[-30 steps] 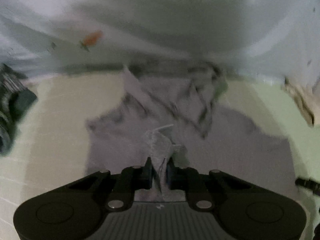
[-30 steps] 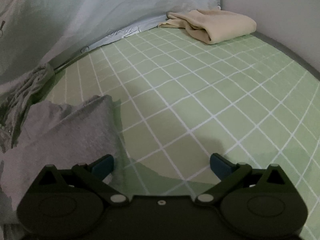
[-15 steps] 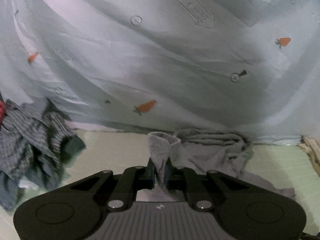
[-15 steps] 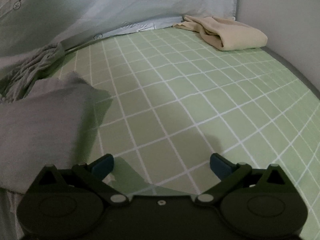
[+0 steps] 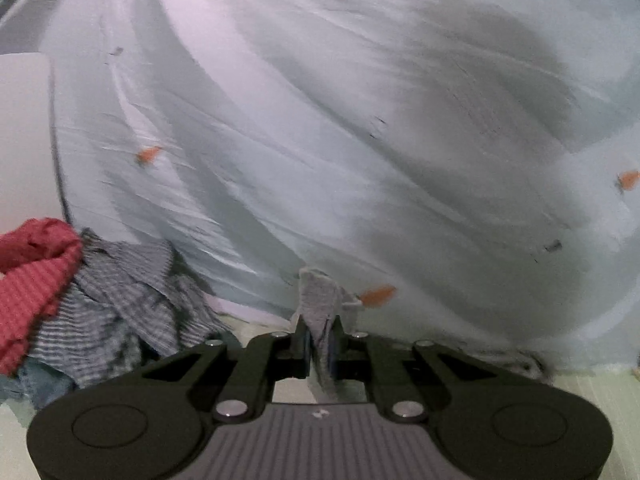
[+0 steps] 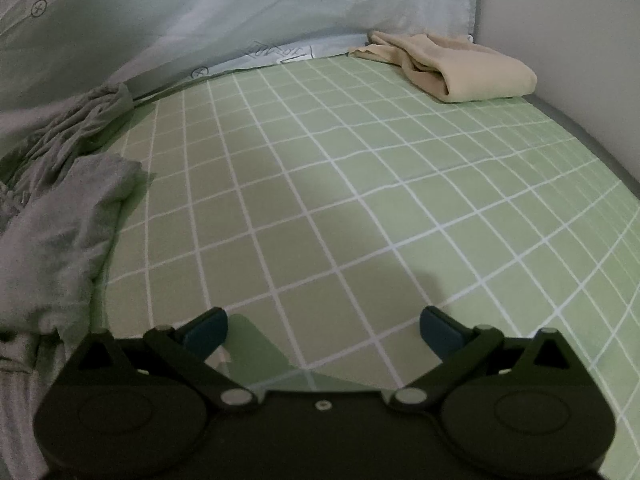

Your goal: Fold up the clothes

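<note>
Grey garment [image 5: 318, 300]: a bunched edge of it is pinched in the left hand-held gripper and stands up above the fingertips; in the right wrist view the rest [image 6: 68, 216] lies rumpled at the near left of the bed, its right edge curling onto the sheet.
Left hand-held gripper [image 5: 319, 342]: pressed together on the grey garment, cloth hanging through between the fingers.
Right hand-held gripper [image 6: 324, 326]: spread wide, nothing between the fingers, above bare sheet.
Bed sheet [image 6: 360, 200]: green with a white grid; the middle and right of it are open from the near edge to the far edge.
Beige folded cloth [image 6: 460, 68]: far right corner of the bed, close to the wall, well apart from both grippers.
Pale blue quilt [image 5: 360, 120]: carrot print, rises as a wall along the far side, filling most of the left wrist view; its lower edge meets the sheet.
Clothes pile [image 5: 120, 300]: striped grey shirt with a red knit piece [image 5: 32, 276] on top, at the left, against the quilt.
Blur: the left wrist view is smeared, so fine edges there are unclear.
</note>
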The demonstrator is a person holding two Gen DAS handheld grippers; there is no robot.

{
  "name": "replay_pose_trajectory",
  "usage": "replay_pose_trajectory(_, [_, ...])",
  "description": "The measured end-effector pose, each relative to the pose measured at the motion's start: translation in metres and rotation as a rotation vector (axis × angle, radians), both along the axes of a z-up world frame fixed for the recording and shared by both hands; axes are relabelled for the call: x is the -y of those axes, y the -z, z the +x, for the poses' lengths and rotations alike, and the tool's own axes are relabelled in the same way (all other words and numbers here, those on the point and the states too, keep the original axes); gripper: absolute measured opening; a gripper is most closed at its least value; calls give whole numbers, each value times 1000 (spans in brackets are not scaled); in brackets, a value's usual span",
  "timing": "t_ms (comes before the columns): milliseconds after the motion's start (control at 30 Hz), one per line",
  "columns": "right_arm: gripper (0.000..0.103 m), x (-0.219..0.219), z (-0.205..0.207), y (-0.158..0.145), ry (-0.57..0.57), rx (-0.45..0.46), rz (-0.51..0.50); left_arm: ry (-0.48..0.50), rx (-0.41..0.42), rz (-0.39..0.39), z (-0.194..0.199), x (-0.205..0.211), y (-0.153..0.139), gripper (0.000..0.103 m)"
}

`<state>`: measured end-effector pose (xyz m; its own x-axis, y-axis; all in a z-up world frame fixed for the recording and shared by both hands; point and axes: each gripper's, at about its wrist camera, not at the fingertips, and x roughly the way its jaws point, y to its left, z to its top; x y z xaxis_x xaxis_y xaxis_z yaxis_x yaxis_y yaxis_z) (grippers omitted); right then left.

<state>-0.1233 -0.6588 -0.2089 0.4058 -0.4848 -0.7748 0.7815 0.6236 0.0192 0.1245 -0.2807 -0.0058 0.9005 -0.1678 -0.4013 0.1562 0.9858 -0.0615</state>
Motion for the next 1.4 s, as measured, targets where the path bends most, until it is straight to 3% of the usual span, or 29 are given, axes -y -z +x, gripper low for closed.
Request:
replay_pose_trajectory(167, [103,0,0,0,0,1,-4,-77,-27,16,7,-20,10,9])
replay_pose_trajectory(433, [103,0,-1,0,3,2,-8,-67,-85,35,5,-25,28,9])
replay_pose_trajectory(800, [103,0,0,1,5,7,-15,153,-158,-27,-16,33,45,10])
replay_pose_trajectory(900, [103,0,-1,1,4,9,-17,230,-218,-33,-22,54,56,11])
replay_pose_trajectory(967, [103,-1,-1,1,3,11,-20,269,-268,-25,-24,67,66,17])
replay_pose_trajectory(1133, [103,-2,-1,1,3,13,-24,296,-425,38,-23,83,100,61])
replay_pose_trajectory(1200, [103,-2,-1,0,3,12,-23,277,-455,49,-24,79,107,70])
replay_pose_trajectory(1400, [103,4,11,-7,-10,-27,34,195,-485,56,-21,58,109,79])
